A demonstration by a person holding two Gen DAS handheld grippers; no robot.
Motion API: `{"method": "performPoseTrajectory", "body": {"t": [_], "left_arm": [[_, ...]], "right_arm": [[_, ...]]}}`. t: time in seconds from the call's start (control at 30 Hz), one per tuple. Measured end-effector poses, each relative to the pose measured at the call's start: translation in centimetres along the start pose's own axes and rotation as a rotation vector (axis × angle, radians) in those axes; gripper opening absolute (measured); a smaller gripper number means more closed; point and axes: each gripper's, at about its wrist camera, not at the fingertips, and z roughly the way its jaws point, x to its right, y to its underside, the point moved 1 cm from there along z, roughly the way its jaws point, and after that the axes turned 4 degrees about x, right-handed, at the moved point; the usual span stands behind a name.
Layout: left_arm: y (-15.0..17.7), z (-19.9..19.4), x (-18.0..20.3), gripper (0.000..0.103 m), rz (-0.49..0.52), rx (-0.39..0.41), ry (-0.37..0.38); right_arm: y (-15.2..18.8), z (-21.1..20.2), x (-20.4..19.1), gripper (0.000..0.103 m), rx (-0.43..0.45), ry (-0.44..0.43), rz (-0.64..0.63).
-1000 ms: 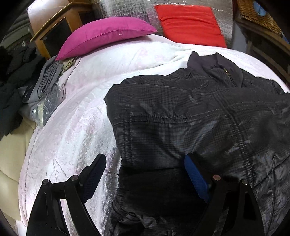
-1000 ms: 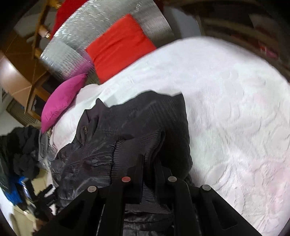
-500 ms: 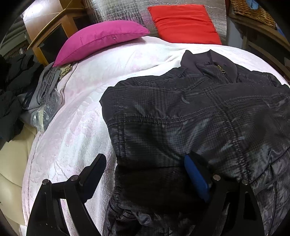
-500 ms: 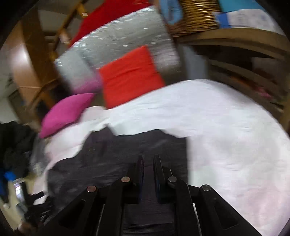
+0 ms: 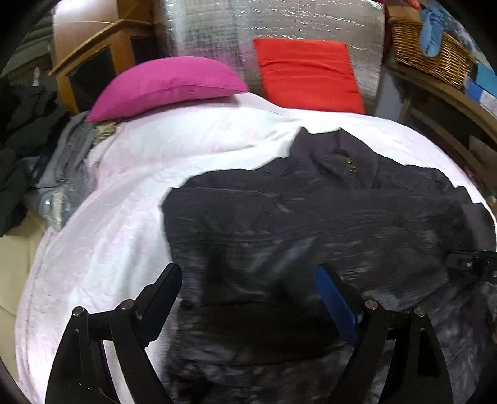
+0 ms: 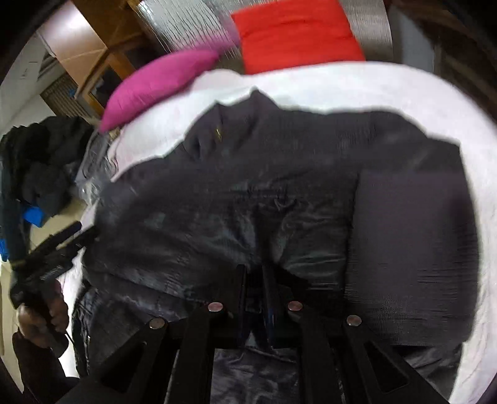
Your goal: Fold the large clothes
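Hovering over the dark jacket (image 5: 310, 223), the left gripper (image 5: 248, 298) has its two fingers spread wide at the bottom of its own view, nothing pinched between them; one finger carries a blue pad (image 5: 334, 303). In the right wrist view that same tool shows at the left edge, held in a hand (image 6: 46, 314). The right gripper (image 6: 256, 289) sits at the bottom centre of its view with its fingers pressed nearly together; dark cloth lies right at the tips, but the blur hides whether a fold is caught there.

The jacket lies spread across the middle of both views, its collar and a small brass zip pull (image 5: 351, 164) toward the top, and a matte ribbed part (image 6: 410, 242) lying at the right of the right wrist view. It rests on a white quilted bedspread (image 5: 118, 217). Toward the upper part of the frame lie a magenta pillow (image 5: 167, 87) and a red cushion (image 5: 307, 76) against a silvery panel (image 5: 248, 28). A wicker basket (image 5: 431, 52) sits at upper right, and a heap of dark clothes (image 6: 40, 161) at the left.
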Motion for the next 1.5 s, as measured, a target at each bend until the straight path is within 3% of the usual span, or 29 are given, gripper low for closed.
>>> {"method": "performPoseTrajectory", "body": {"t": [0.23, 0.33, 0.47, 0.57, 0.67, 0.77, 1.0, 1.13, 1.2, 1.33, 1.5], "left_arm": [[1.6, 3.0, 3.0, 0.088, 0.12, -0.108, -0.04], [1.5, 2.8, 2.7, 0.088, 0.11, -0.107, -0.027], [0.8, 2.4, 2.4, 0.088, 0.084, -0.083, -0.01], [0.2, 1.6, 2.3, 0.088, 0.077, -0.037, -0.001], [-0.2, 1.1, 2.8, 0.088, 0.076, -0.013, 0.002], [0.4, 2.5, 3.8, 0.088, 0.112, -0.071, -0.012], [0.0, 2.5, 3.8, 0.088, 0.104, -0.055, -0.003], [0.0, 2.0, 4.3, 0.088, 0.108, -0.033, 0.016], [0.4, 2.4, 4.9, 0.088, 0.139, -0.048, 0.006], [1.0, 3.3, 5.7, 0.088, 0.187, -0.084, -0.021], [0.5, 2.2, 4.7, 0.088, 0.157, -0.065, 0.0]], "right_arm": [[0.3, -0.3, -0.2, 0.013, -0.038, -0.01, -0.039], [-0.8, -2.0, 0.9, 0.013, -0.022, -0.051, -0.018], [-2.6, -5.0, 4.0, 0.013, 0.125, -0.071, 0.081], [-3.1, -5.2, 6.2, 0.013, 0.165, -0.048, 0.148], [-2.9, -3.9, 8.0, 0.013, 0.145, -0.029, 0.198], [-2.8, -2.0, 8.8, 0.014, 0.108, -0.028, 0.21], [-3.3, -4.5, 9.1, 0.014, 0.151, -0.046, 0.236], [-3.6, -5.0, 9.8, 0.027, 0.187, -0.04, 0.269], [-3.3, -3.8, 10.3, 0.03, 0.155, -0.029, 0.29], [-3.3, -3.0, 9.7, 0.03, 0.145, 0.02, 0.247], [-3.5, -4.6, 8.1, 0.03, 0.176, -0.015, 0.208]]}}
